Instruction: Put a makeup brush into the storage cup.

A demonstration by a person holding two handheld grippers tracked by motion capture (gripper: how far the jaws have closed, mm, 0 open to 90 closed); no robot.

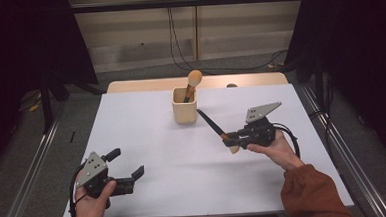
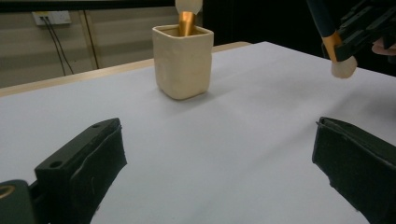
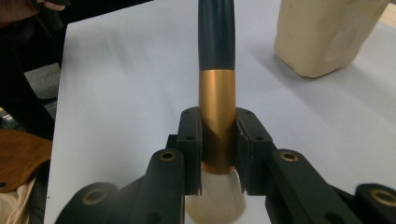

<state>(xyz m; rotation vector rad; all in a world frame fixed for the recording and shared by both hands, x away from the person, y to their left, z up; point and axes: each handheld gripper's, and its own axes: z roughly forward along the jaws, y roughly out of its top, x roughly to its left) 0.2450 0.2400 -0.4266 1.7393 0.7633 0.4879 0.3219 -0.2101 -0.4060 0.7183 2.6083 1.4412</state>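
A cream square cup (image 1: 185,107) stands near the table's far middle with a makeup brush (image 1: 193,82) upright in it, bristles up. My right gripper (image 1: 231,139) is shut on a second brush (image 1: 212,123) at its gold ferrule (image 3: 217,116); the dark handle points toward the cup and the pale bristles (image 3: 215,198) hang at the near side of the jaws. This brush is lifted off the table, right of the cup (image 3: 322,35). My left gripper (image 1: 126,164) rests at the near left, open, with nothing between its fingers (image 2: 84,163). The cup (image 2: 183,60) lies ahead of it.
A white sheet (image 1: 158,155) covers the wooden table (image 1: 129,86), whose far edge shows behind the cup. Metal rails (image 1: 29,167) run along both sides. Cables (image 1: 188,58) hang at the back wall. A person's orange sleeve (image 1: 310,192) comes in at the lower right.
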